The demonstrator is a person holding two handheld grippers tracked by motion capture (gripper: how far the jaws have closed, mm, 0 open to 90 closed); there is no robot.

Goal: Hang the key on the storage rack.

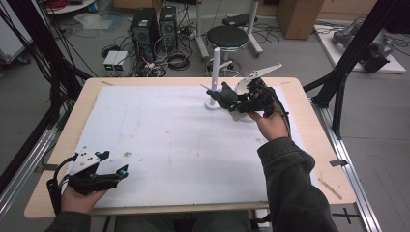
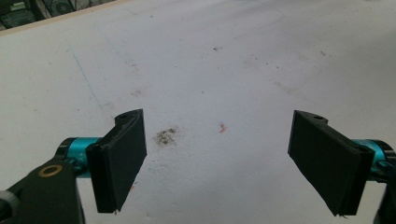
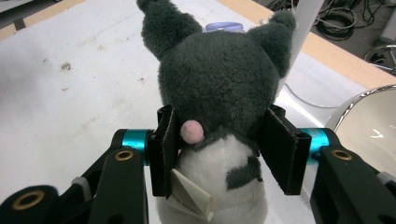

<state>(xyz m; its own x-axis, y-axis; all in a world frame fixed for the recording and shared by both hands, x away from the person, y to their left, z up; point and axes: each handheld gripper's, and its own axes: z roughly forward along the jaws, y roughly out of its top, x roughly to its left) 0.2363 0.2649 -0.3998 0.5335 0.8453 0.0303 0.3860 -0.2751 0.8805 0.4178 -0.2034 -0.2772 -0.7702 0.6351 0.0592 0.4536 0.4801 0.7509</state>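
Note:
A dark grey plush toy (image 3: pixel 219 74) with a white belly, a pink tail and a paper tag sits between the jaws of my right gripper (image 3: pixel 219 149), which press on both of its sides. In the high view that right gripper (image 1: pixel 231 100) holds the plush toy (image 1: pixel 224 96) at the far right of the white sheet (image 1: pixel 169 135), right beside a white upright post (image 1: pixel 216 67) on a round base. My left gripper (image 1: pixel 113 163) rests at the near left corner. Its jaws stand wide open over the bare white sheet (image 2: pixel 215 70), and the left gripper (image 2: pixel 217 154) has nothing between them.
A shiny metal bowl (image 3: pixel 369 121) sits just right of the toy. The wooden table (image 1: pixel 72 121) rims the sheet. On the floor behind stand a black stool (image 1: pixel 227 36), computer towers (image 1: pixel 145 26) and cables. Black frame struts (image 1: pixel 353 53) rise at the right.

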